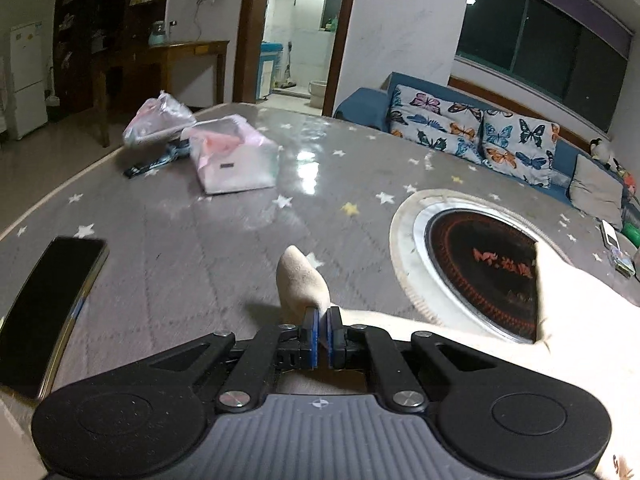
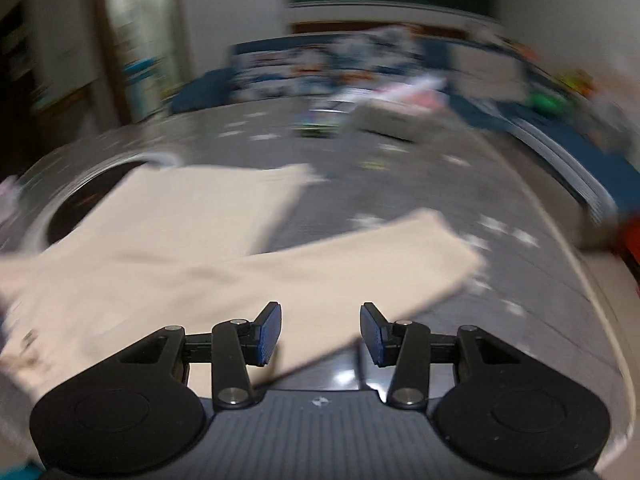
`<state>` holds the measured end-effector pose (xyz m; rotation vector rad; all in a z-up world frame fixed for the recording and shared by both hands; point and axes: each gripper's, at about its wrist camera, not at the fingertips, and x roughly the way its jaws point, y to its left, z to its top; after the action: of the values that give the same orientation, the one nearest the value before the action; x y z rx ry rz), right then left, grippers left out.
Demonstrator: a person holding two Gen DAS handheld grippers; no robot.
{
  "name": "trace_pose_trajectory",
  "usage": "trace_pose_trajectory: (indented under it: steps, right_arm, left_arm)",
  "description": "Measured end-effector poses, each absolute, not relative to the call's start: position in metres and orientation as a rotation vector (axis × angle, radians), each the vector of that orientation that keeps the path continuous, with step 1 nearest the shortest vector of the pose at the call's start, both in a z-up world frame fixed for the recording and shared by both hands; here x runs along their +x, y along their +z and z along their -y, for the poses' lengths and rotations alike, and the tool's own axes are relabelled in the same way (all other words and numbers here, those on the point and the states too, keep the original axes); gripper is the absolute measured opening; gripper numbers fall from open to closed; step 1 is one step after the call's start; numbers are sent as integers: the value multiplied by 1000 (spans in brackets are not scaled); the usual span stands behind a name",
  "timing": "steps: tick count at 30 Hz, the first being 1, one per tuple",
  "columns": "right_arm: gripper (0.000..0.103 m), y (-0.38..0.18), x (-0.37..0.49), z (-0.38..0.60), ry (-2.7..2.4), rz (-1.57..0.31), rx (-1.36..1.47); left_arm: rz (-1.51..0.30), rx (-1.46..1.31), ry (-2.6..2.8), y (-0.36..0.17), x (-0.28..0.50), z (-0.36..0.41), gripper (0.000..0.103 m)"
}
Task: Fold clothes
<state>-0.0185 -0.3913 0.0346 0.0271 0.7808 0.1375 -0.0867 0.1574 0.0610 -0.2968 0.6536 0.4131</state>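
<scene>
A cream garment (image 2: 168, 264) lies spread on the grey star-patterned table (image 2: 460, 200), with two long parts reaching toward the far right. My left gripper (image 1: 322, 336) is shut on a fold of the cream garment (image 1: 304, 280), which sticks up between the blue pads; more of the garment lies to the right (image 1: 580, 320). My right gripper (image 2: 320, 332) is open, its blue pads (image 2: 267, 334) wide apart just above the garment's near edge. The right wrist view is motion-blurred.
A round inset cooktop (image 1: 480, 272) sits in the table under part of the garment. A black phone (image 1: 48, 304) lies at the near left. Plastic-wrapped packages (image 1: 232, 156) lie at the far left. A sofa with butterfly cushions (image 1: 472, 132) stands behind the table.
</scene>
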Motion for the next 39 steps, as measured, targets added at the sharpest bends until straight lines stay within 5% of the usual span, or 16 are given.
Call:
trace_pose_trajectory:
  steps: [12,14,16,19,29,32,34,39]
  right_arm:
    - [41,7,19,446,-84,-721,216]
    - [31,7,24,441,-78,-713,182]
    - [9,4,32,437,-82,-706,148]
    - [3,8,30,437,-97,-694,119]
    - [2,21,-16,461,-265,-696,-63]
    - [6,9,-14,470,-258,-754,-19]
    - [18,16,-15,468,-249,-750,-35]
    - [18,46,-13,460,-157,-721,-54]
  left_arm:
    - [-654,-283,439,69,-103,-160,4]
    - [-654,-283,442,69,-103,-160,4]
    - [-657,-284,449,69,-102,-161,4]
    - [-660,-288,454,68,-100,-162,4]
    - [-707,-274,438,58,-89,-162,5]
    - [-720,-269,445,59,-89,-162,11]
    - [-720,-260,451,62,-91,-163,14]
    - [-675,-223,440,82,-90,-161,24]
